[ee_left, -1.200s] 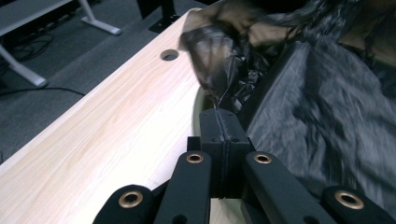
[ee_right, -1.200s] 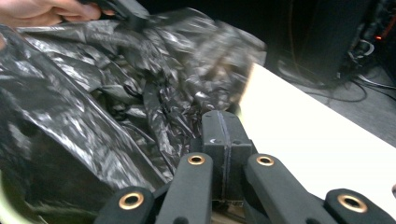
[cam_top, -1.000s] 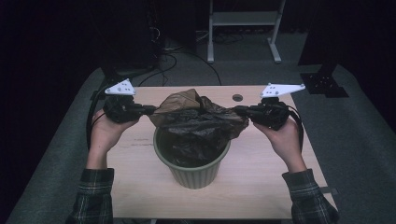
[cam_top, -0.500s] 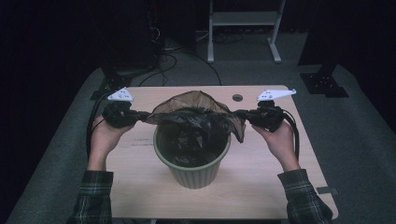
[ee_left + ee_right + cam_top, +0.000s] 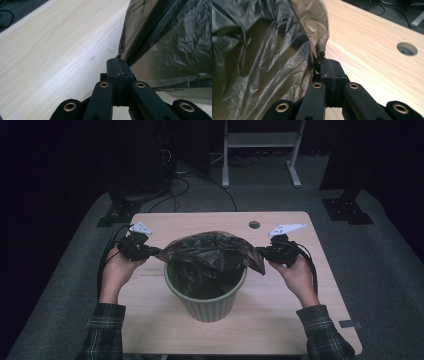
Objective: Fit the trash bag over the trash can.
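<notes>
Brown-black plastic, a thin bag [image 5: 212, 251], is stretched over the mouth of a ribbed green bin [image 5: 206, 296] that stands mid-worktop [image 5: 165, 221], nearer the person's edge. Each hand holds a tool: the left tool [image 5: 148, 252] is clenched on the bag's left edge and the right tool [image 5: 262, 253] on its right edge, and in both gripper views the jaws sit pressed together with a twist of film [image 5: 321, 48] caught at their tips. Part of the bag hangs down inside the bin while its rim spreads wide above the bin's lip, with a loose flap drooping outside on the right. It looks like the lining step, with the bag opened but its edge not yet folded down around the rim. I'd judge the next move calls for lowering both tools together, outside the lip, keeping the film taut enough to hook over without tearing or tipping the bin
</notes>
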{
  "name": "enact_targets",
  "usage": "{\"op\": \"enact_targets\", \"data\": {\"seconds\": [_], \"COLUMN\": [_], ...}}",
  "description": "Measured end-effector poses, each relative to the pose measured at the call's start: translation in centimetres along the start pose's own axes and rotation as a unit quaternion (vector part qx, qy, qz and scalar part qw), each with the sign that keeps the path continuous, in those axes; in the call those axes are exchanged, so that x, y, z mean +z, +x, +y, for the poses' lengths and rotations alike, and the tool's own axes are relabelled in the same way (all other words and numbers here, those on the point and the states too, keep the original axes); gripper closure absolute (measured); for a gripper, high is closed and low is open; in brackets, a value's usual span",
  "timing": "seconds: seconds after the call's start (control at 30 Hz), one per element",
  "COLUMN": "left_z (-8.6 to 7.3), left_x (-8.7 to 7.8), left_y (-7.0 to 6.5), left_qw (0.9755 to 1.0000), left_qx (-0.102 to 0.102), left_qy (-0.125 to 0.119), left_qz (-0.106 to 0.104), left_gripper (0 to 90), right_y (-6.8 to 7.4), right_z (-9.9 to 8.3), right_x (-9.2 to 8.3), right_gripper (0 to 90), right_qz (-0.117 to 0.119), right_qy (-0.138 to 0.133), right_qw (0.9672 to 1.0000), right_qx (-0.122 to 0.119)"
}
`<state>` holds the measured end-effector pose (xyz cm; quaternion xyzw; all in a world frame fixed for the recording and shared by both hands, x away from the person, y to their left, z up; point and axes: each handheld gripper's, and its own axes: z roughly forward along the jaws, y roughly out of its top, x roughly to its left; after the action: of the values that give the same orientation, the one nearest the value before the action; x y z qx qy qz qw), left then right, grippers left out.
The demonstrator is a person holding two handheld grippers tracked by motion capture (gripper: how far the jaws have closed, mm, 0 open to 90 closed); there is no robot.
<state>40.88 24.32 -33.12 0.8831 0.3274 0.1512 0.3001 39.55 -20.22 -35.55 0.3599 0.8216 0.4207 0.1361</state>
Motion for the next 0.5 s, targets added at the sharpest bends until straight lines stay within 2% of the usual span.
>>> {"op": "enact_targets", "data": {"seconds": [0.17, 0.27, 0.3, 0.33, 0.37, 0.5], "left_z": [-0.6, -0.6, -0.5, -0.5, -0.4, 0.0], "left_x": [0.6, 0.7, 0.7, 0.6, 0.5, -0.1], "left_y": [0.1, 0.0, 0.0, 0.0, -0.1, -0.4], "left_qw": [0.9999, 1.0, 1.0, 0.9999, 0.9998, 0.9993], "left_qx": [-0.005, -0.006, -0.004, -0.004, -0.006, -0.002], "left_qy": [0.012, 0.007, 0.002, -0.005, -0.012, -0.029], "left_qz": [0.0, -0.005, -0.007, -0.011, -0.015, -0.023], "left_gripper": [90.0, 90.0, 90.0, 90.0, 90.0, 90.0], "right_y": [-0.6, -0.7, -0.7, -0.6, -0.7, -0.4], "right_z": [-1.2, -1.5, -1.5, -1.4, -1.3, -0.4], "right_x": [0.1, 0.1, 0.0, -0.3, -0.6, -2.6], "right_gripper": [90.0, 89.6, 82.5, 76.4, 75.4, 70.3], "right_qz": [0.004, 0.007, 0.008, 0.01, 0.02, 0.032], "right_qy": [0.006, 0.011, 0.009, -0.001, -0.01, -0.048], "right_qw": [0.9999, 0.9998, 0.9998, 0.9998, 0.9995, 0.9981], "right_qx": [0.011, 0.015, 0.014, 0.017, 0.022, 0.019]}}
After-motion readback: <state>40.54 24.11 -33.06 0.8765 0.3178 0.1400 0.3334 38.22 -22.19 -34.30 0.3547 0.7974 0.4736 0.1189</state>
